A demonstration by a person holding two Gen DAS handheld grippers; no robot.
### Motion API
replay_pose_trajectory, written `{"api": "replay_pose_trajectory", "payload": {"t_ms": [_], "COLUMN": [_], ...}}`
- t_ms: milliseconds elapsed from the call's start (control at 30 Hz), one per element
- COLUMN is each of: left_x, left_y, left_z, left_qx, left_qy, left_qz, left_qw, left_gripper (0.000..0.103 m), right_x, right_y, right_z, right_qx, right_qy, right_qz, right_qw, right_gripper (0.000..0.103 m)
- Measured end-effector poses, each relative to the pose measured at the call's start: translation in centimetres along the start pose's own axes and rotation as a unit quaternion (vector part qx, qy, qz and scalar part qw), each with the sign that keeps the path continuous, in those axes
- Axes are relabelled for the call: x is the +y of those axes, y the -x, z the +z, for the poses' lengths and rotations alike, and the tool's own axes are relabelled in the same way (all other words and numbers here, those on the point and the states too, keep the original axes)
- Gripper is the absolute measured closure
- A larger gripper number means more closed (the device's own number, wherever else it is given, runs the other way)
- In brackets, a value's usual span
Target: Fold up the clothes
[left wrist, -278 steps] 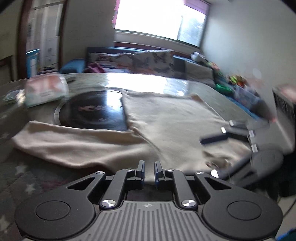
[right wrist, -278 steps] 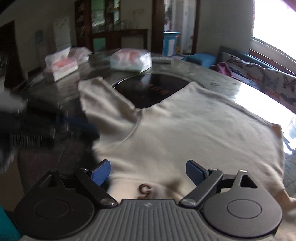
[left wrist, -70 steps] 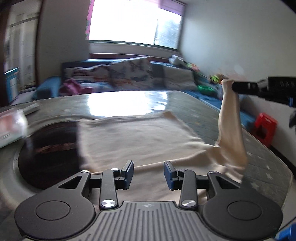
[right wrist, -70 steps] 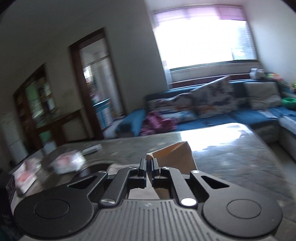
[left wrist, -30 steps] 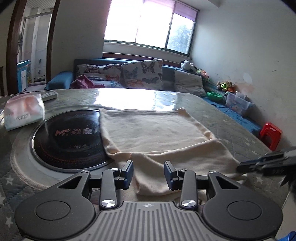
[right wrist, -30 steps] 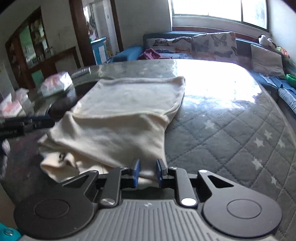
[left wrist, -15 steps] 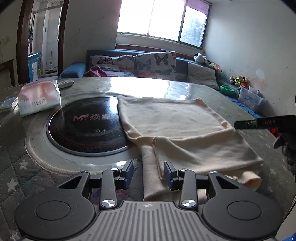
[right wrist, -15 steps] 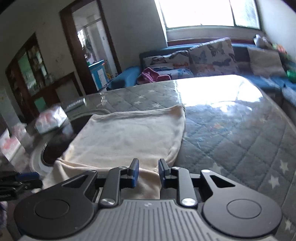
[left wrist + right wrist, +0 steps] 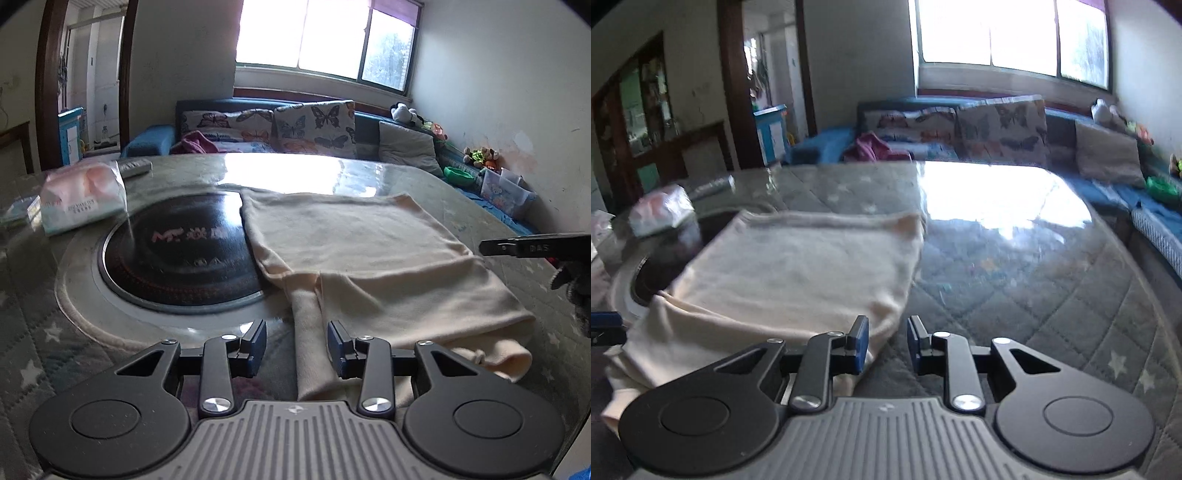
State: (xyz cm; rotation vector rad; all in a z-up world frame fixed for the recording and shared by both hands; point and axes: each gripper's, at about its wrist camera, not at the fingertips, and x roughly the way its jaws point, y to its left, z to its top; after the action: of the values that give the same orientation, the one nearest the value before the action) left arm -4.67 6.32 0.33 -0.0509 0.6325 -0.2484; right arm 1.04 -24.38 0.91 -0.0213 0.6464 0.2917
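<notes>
A cream garment point(image 9: 354, 251) lies folded on the quilted table, one sleeve laid across its near part. In the left wrist view my left gripper point(image 9: 297, 345) is open, low over the near strip of cloth that runs between its fingers. The right gripper's tip point(image 9: 532, 245) shows at the right edge, above the garment's right side. In the right wrist view the same garment point(image 9: 798, 273) fills the left half. My right gripper point(image 9: 888, 341) is open at its right edge, over the bare table point(image 9: 1015, 280).
A black round cooktop point(image 9: 177, 254) is set in the table left of the garment, partly under it. A tissue pack point(image 9: 81, 199) and a remote point(image 9: 133, 168) lie at the far left. A sofa with butterfly cushions point(image 9: 295, 125) stands behind the table.
The right gripper let go of the sleeve after laying it over the garment, and has drawn back to the right edge. The left gripper stayed open and shifted left along the near edge.
</notes>
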Motion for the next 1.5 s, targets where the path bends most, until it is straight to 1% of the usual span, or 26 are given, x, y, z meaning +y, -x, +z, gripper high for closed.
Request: {"api": "replay_pose_trajectory", "payload": {"t_ms": [67,133,200,267,333,433,533,600,700,767,867,967,1067,1167,1200,1233,1267,1333,1400,1500], "left_x": [-0.5,-1.3,-2.1,-2.6,-3.0,-3.7,-4.4,-4.6,-4.2,-4.0,-4.0,-4.4,-4.9,-4.7,-4.5,-4.1,-3.8,-3.5,-3.7,-3.9], "left_y": [0.3,0.3,0.1,-0.1,-0.3,-1.0,-2.1,-2.9,-3.7,-3.7,-3.0,-2.4,-2.6,-3.8,-4.4,-5.0,-5.1,-4.9,-4.4,-4.4], "left_z": [0.6,1.2,1.6,1.9,2.1,2.3,2.1,1.7,0.9,0.6,0.8,1.5,1.9,1.6,1.4,1.2,1.1,1.2,1.4,1.8], "left_qx": [-0.011,-0.019,-0.022,-0.023,-0.023,-0.025,-0.016,-0.007,0.011,0.014,0.007,-0.012,-0.020,-0.006,0.003,0.013,0.013,0.009,0.000,-0.004], "left_qy": [-0.007,-0.015,-0.024,-0.033,-0.040,-0.052,-0.060,-0.062,-0.063,-0.065,-0.068,-0.064,-0.064,-0.062,-0.058,-0.053,-0.050,-0.047,-0.050,-0.050], "left_qz": [-0.008,-0.020,-0.029,-0.035,-0.039,-0.051,-0.059,-0.060,-0.053,-0.051,-0.049,-0.051,-0.061,-0.068,-0.066,-0.055,-0.054,-0.055,-0.056,-0.059], "left_qw": [0.9999,0.9995,0.9990,0.9986,0.9982,0.9970,0.9964,0.9962,0.9965,0.9965,0.9964,0.9965,0.9959,0.9957,0.9961,0.9970,0.9972,0.9973,0.9972,0.9970], "left_gripper": [0.064,0.064,0.064,0.064,0.064,0.064,0.064,0.064,0.064,0.065,0.065,0.065,0.066,0.066,0.066,0.066,0.068,0.068,0.068,0.068], "right_x": [0.6,1.4,1.6,1.0,0.3,0.2,1.2,1.7,1.4,1.0,1.4,2.1,2.5,2.9,3.0,3.1,3.2,3.5,3.6,3.7], "right_y": [0.3,-0.1,-0.9,-1.2,-0.4,1.6,2.7,2.8,2.9,3.3,4.6,5.1,4.8,4.2,4.1,3.9,3.7,3.4,3.4,2.2], "right_z": [0.2,0.1,-0.4,-0.8,-1.0,-1.0,-1.9,-2.8,-4.2,-4.8,-4.5,-3.6,-3.6,-3.7,-3.8,-3.8,-3.9,-4.0,-3.4,-1.8], "right_qx": [-0.005,0.005,0.022,0.031,0.025,0.009,0.012,0.023,0.043,0.050,0.036,0.013,0.016,0.022,0.024,0.027,0.029,0.033,0.025,0.010], "right_qy": [0.010,0.023,0.030,0.013,-0.007,-0.010,0.014,0.026,0.018,0.012,0.028,0.030,0.033,0.037,0.039,0.040,0.041,0.044,0.048,0.049], "right_qz": [0.017,0.036,0.034,0.030,0.030,0.029,0.038,0.033,0.021,0.014,0.005,0.022,0.031,0.038,0.040,0.042,0.045,0.049,0.048,0.052], "right_qw": [1.000,0.999,0.999,0.999,0.999,0.999,0.999,0.999,0.999,0.999,0.999,0.999,0.999,0.998,0.998,0.998,0.998,0.997,0.997,0.997], "right_gripper": [0.081,0.081,0.081,0.081,0.081,0.081,0.082,0.082,0.082,0.082,0.082,0.082,0.082,0.082,0.082,0.082,0.082,0.082,0.082,0.082]}}
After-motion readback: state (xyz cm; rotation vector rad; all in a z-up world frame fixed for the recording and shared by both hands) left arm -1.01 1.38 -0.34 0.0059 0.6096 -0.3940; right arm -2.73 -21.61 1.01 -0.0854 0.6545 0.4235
